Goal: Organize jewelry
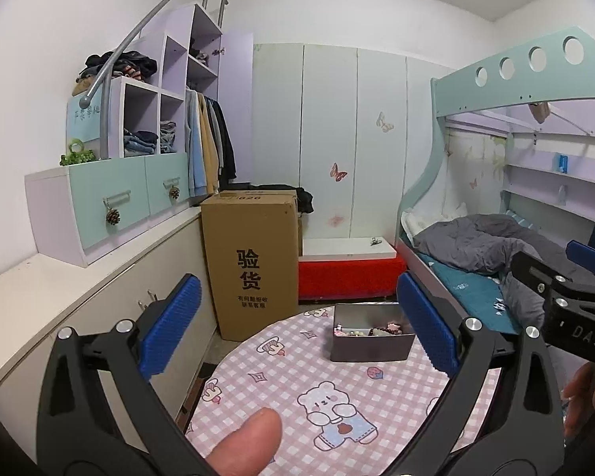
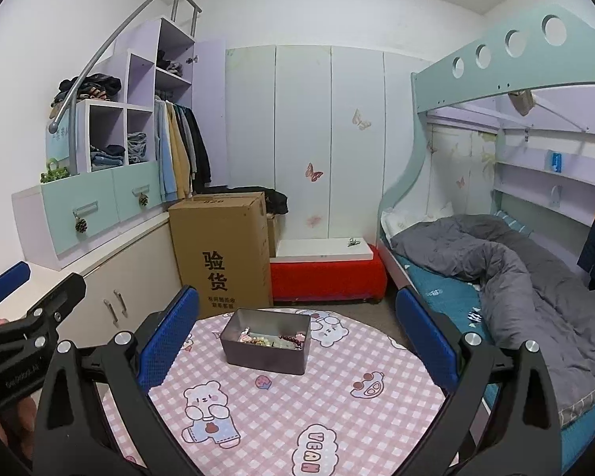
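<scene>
**Both grippers wide open above the table, tin untouched**

Round table (image 2: 337, 404) under pink checked cloth with bear prints. Cardboard box (image 2: 222, 250) stands on the floor just behind it; red bench (image 2: 325, 277) beyond, bunk bed (image 2: 515, 269) to the right. Grey metal tin (image 2: 265, 347) sits open on the far side of the table, holding jewelry (image 2: 269, 339): beads, pink pieces, jumbled. Left gripper (image 1: 297, 325) spread wide, empty. Right gripper (image 2: 297, 329) likewise, nothing held. A fingertip (image 1: 250, 440) intrudes low in the left wrist view.

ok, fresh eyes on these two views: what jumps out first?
The grey tin of beads and trinkets, sitting open on the pink checked bear tablecloth. Both tongs, left and right, hang open above it, empty. Behind, a tall cardboard box stands on the floor.
</scene>
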`<state>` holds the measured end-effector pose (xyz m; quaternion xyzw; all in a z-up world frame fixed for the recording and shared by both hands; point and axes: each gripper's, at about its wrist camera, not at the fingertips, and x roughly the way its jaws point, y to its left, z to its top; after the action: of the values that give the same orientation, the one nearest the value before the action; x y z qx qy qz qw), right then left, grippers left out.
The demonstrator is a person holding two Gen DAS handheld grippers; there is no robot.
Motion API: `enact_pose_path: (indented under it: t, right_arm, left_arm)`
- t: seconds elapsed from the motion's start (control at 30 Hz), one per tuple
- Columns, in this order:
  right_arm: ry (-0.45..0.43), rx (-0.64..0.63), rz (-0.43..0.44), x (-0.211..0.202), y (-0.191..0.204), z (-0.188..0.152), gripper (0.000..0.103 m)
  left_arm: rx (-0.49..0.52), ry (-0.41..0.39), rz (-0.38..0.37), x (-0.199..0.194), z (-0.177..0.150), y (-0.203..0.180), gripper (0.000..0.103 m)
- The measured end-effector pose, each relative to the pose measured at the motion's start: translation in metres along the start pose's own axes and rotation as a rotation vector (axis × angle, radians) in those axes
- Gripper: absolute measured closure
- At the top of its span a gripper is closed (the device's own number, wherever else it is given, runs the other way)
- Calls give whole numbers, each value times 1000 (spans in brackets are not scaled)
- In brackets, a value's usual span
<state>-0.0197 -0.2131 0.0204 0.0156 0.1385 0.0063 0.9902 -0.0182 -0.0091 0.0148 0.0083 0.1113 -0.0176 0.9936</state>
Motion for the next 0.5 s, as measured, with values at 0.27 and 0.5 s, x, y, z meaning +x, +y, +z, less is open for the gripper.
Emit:
enact_pose_path:
  t: [0.27,0.5]
  right_arm:
    - [-14,-8,-15,-7,3,-3,7]
    - [-2,-5,-11,-6,3,-6,7]
  left_arm:
    - [-28,-27,14,-9,0,8,6]
    - [-46,-37,-25,-10,-1,8,6]
